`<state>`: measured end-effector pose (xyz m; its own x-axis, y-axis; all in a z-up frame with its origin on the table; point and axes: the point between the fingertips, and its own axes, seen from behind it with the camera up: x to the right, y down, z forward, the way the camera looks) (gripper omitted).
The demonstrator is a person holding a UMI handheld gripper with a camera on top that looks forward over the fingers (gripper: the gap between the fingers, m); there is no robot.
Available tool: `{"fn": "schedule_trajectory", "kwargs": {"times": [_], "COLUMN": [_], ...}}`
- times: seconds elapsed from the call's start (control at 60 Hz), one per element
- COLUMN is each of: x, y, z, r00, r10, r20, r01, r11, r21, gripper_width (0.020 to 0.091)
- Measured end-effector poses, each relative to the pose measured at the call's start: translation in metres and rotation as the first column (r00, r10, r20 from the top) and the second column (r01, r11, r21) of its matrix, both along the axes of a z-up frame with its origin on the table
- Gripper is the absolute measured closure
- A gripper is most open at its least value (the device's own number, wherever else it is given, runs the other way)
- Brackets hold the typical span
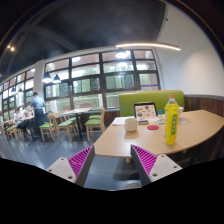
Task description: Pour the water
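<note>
A tall yellow bottle (pixel 172 121) stands upright on the pale wooden desk (pixel 190 133), its long axis vertical and its cap end pointing straight up. Its body looks yellow along nearly its whole height; whether that is liquid or a label cannot be told. It stands near the desk's front edge, beyond the gripper (pixel 113 160) and off to the right of its fingers.

Farther back on the desk, toward its left part, sits a small white cup (pixel 130 124); what it holds is not visible. A small red item (pixel 153 127) lies between cup and bottle, and an upright card (pixel 145 111) stands behind them near the back edge.

The jaws are spread wide, pads (pixel 80 160) facing each other, with nothing between them, well short of the desk.

A green bench seat (pixel 150 98) runs behind the desk. To the left are green chairs (pixel 92 123), tall windows (pixel 100 78) and a person (pixel 38 108) standing.
</note>
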<state>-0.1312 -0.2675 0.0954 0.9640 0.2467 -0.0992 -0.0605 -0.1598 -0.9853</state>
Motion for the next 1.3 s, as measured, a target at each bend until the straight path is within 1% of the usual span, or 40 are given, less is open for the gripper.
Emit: {"fn": "schedule_trajectory", "kwargs": {"times": [0.15,0.217,0.233,0.283,0.35,0.4,0.467,0.567,0.6,0.633,0.717,0.783,0.8,0.817,0.867,0.917,0.933,0.95,1.0,1.017,1.033,1.133,1.217,1.25,1.3], "x": [0.052,0.082,0.081,0.115,0.138,0.165,0.184,0.22,0.222,0.232,0.236,0.24,0.242,0.244,0.25,0.252,0.253,0.254,0.254,0.253,0.25,0.25,0.255,0.26,0.267], "y": [0.012,0.028,0.017,0.037,0.051,0.073,0.098,0.146,0.161,0.179,0.219,0.238,0.242,0.245,0.253,0.255,0.253,0.253,0.254,0.254,0.256,0.255,0.255,0.256,0.267], "z": [0.003,-0.001,0.0,0.001,-0.002,-0.003,-0.006,-0.004,-0.004,-0.003,0.002,-0.001,-0.002,-0.004,-0.015,-0.013,-0.012,-0.011,-0.01,-0.009,-0.007,-0.008,-0.009,-0.003,0.016], "r00": [0.994,0.985,0.981,0.973,0.957,0.948,0.934,0.916,0.91,0.91,0.924,0.923,0.922,0.92,0.915,0.91,0.906,0.902,0.9,0.903,0.905,0.905,0.897,0.886,0.862], "r10": [-0.105,-0.169,-0.189,-0.227,-0.283,-0.309,-0.343,-0.38,-0.392,-0.389,-0.353,-0.363,-0.368,-0.373,-0.387,-0.41,-0.42,-0.428,-0.43,-0.424,-0.419,-0.416,-0.419,-0.428,-0.435], "r20": [0.021,0.029,0.033,0.046,0.069,0.08,0.099,0.127,0.136,0.141,0.148,0.128,0.122,0.117,0.117,0.066,0.055,0.054,0.074,0.074,0.075,0.088,0.14,0.175,0.26], "r01": [0.105,0.168,0.189,0.227,0.282,0.309,0.343,0.38,0.39,0.384,0.343,0.355,0.361,0.367,0.386,0.408,0.418,0.425,0.422,0.416,0.409,0.405,0.407,0.414,0.414], "r11": [0.994,0.986,0.982,0.974,0.959,0.951,0.939,0.925,0.92,0.921,0.935,0.931,0.93,0.927,0.922,0.912,0.907,0.903,0.901,0.903,0.905,0.907,0.907,0.903,0.9], "r21": [0.013,0.01,0.009,0.009,0.015,0.012,0.012,0.032,0.045,0.058,0.091,0.081,0.076,0.069,0.031,0.043,0.053,0.064,0.097,0.108,0.117,0.121,0.109,0.115,0.136], "gripper_width": [0.0329,0.033,0.0332,0.0333,0.0331,0.0328,0.0329,0.0328,0.0329,0.0331,0.034,0.0379,0.0378,0.048,0.0654,0.0699,0.0687,0.0736,0.0795,0.0796,0.0819,0.0823,0.0821,0.0821,0.0821]}}
